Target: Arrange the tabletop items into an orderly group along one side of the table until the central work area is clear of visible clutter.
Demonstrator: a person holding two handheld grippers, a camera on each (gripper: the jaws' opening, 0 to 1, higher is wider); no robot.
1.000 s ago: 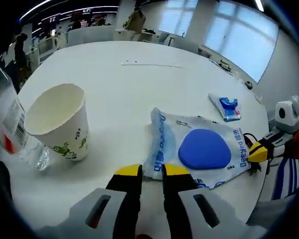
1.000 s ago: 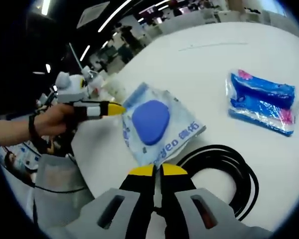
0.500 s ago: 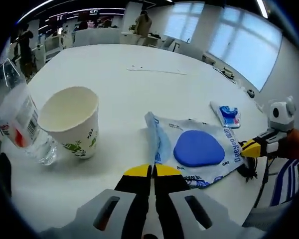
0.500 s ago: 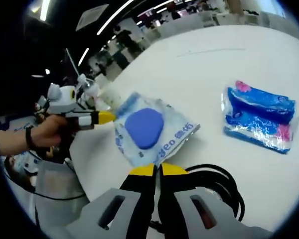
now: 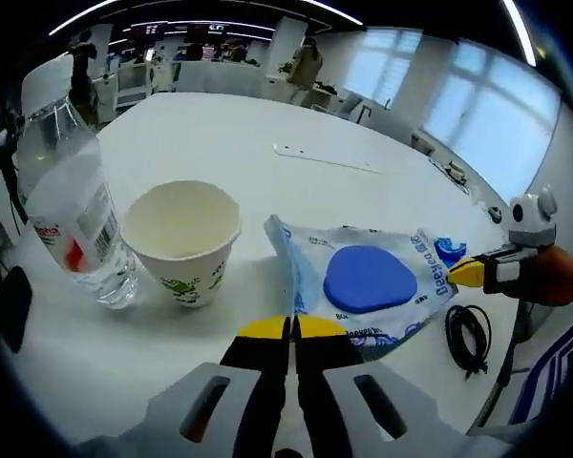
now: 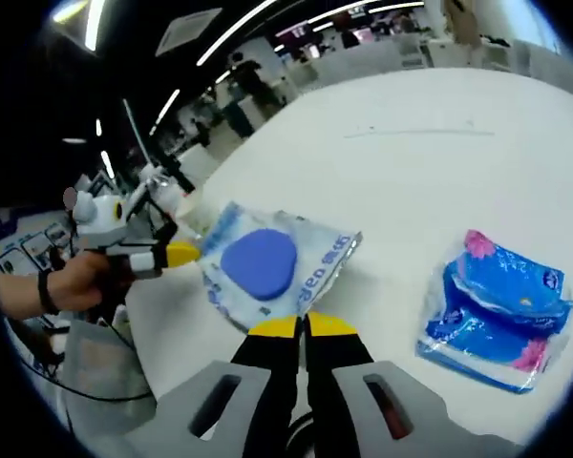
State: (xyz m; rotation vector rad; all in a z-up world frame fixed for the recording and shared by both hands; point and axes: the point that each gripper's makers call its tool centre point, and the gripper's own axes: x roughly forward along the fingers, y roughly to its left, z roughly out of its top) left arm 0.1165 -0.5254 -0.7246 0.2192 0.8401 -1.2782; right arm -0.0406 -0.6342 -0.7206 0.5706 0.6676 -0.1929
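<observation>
A white wet-wipes pack [image 5: 363,281] with a blue oval lid hangs just above the white table [image 5: 248,143], stretched between both grippers. My left gripper [image 5: 291,329] is shut on its near edge. My right gripper [image 5: 466,273], held in a hand, comes in from the right and pinches the pack's far edge. In the right gripper view the wipes pack [image 6: 267,262] runs from my right gripper [image 6: 301,326], shut on its corner, to the left gripper [image 6: 177,254] at the left. A paper cup [image 5: 186,239] and a clear water bottle [image 5: 72,200] stand left of the pack.
A blue tissue packet [image 6: 497,310] lies on the table to the right of the pack. A coiled black cable [image 5: 468,334] rests near the table's edge under the right gripper. A thin white strip [image 5: 325,159] lies far out on the table.
My left gripper's jaws closed on the pack's edge. Both grippers have lifted the pack and carried it toward the cup and bottle, away from the cable.
</observation>
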